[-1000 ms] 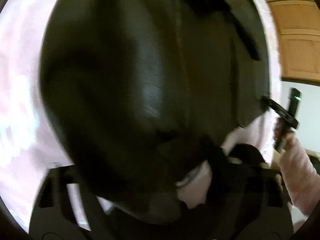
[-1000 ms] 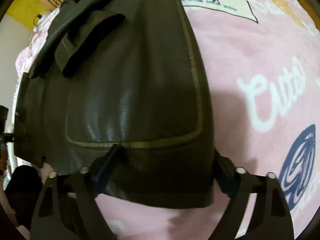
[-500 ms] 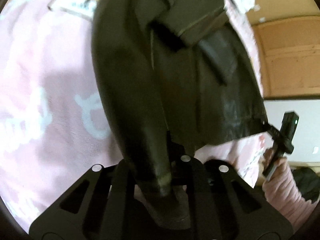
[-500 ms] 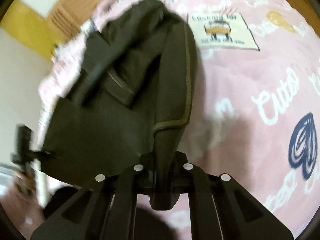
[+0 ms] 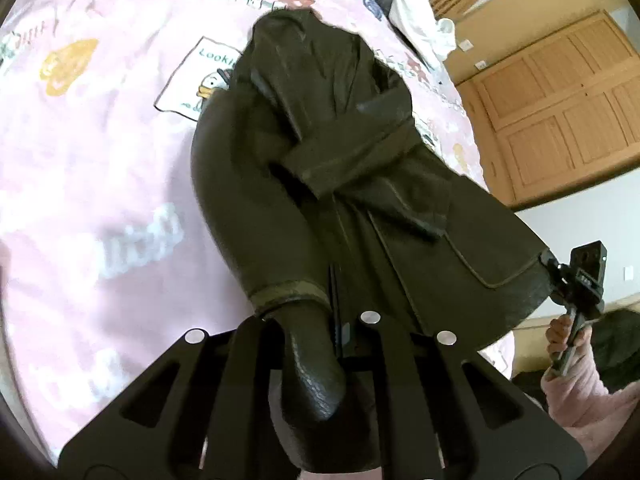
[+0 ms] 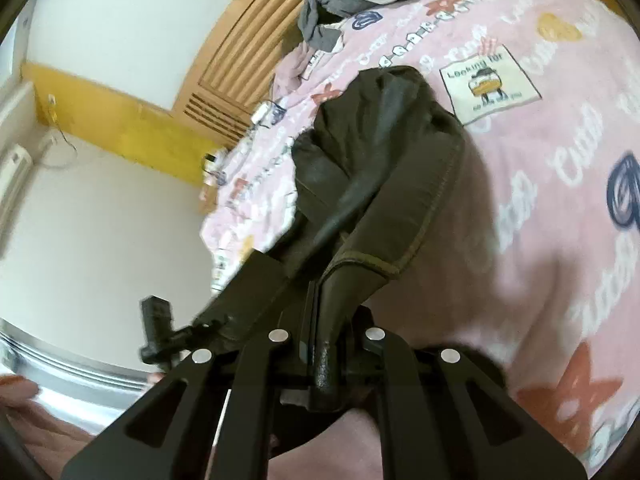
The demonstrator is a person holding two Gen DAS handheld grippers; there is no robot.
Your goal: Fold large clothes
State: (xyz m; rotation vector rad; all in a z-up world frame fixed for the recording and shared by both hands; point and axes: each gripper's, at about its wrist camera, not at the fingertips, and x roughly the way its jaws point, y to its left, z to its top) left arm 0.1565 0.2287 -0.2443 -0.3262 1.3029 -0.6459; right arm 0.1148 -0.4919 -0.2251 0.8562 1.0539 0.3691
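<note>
Pink printed bedspread (image 5: 100,160) covers the bed. Dark olive leather coat (image 5: 360,184) hangs lifted above it, far end on the bedspread. Left gripper (image 5: 334,320) angled down, clamped on one hem corner; right gripper (image 6: 320,344) clamped on the other.

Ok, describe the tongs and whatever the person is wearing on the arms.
Both tongs are matte black. The left tongs and right tongs each have flat angular finger frames with slotted cut-outs and round silver rivets near the tips. Seen from the left wrist, the other gripper carries a small boxy black camera block. The sleeve is fuzzy pale pink.
</note>
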